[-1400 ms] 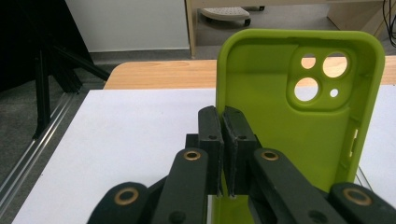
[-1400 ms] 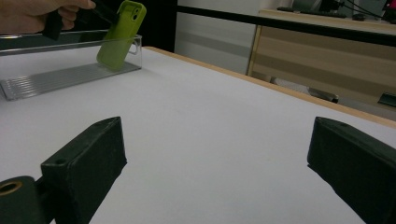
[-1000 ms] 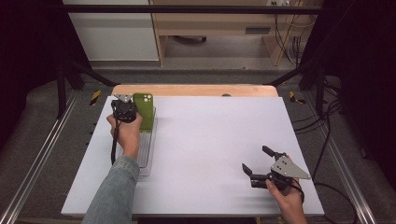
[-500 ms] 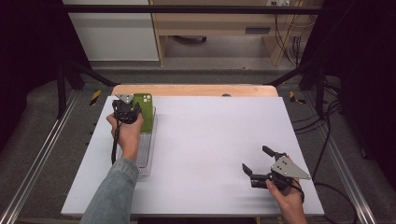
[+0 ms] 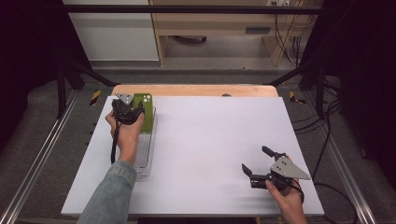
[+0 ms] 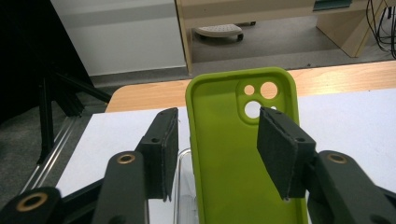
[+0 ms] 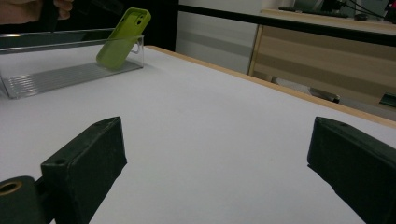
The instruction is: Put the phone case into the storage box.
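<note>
— Since a second ago, what has changed on the left?
— Jaws of the left gripper [image 6: 215,154] have just been opening; the green phone case [image 6: 233,158] stands between them, pads released and clear of its edges.
— Where does the case sit?
— At the far end of the clear tray [image 5: 144,154], tilted, leaning on the tray's end wall, at the tabletop's [image 5: 210,140] far left.
— And to the right?
— Right gripper [image 5: 259,163] is spread wide over bare tabletop, holding nothing.
</note>
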`<state>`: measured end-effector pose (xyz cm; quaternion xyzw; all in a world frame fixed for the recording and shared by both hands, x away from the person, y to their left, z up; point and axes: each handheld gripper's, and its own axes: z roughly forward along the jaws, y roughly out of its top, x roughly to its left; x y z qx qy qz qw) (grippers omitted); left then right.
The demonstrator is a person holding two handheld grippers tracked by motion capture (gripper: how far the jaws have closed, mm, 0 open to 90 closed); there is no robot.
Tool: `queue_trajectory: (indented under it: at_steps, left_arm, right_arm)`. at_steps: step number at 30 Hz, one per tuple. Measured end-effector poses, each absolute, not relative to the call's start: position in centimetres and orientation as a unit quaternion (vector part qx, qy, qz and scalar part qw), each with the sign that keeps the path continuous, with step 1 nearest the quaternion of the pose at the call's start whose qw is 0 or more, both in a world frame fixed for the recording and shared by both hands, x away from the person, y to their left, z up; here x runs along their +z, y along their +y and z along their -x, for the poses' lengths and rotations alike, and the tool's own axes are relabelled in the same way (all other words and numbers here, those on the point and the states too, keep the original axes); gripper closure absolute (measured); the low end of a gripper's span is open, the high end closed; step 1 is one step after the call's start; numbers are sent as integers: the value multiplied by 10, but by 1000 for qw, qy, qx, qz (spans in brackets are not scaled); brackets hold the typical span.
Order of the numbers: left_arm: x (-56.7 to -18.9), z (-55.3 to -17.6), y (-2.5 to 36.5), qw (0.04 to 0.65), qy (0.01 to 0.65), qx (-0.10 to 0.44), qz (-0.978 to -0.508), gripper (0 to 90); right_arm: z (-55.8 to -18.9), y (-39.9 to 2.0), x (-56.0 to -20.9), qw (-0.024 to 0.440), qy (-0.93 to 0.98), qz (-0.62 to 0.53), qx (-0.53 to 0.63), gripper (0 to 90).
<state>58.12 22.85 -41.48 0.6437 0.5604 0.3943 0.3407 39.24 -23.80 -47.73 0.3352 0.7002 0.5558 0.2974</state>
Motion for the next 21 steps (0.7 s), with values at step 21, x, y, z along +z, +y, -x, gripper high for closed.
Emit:
queue_trajectory:
  at_steps: [21]
  left_arm:
    - [-410,-568,223,378,523,371,-667,218]
  right_arm:
    - [-392,-237,-477,299,701,-333,555,46]
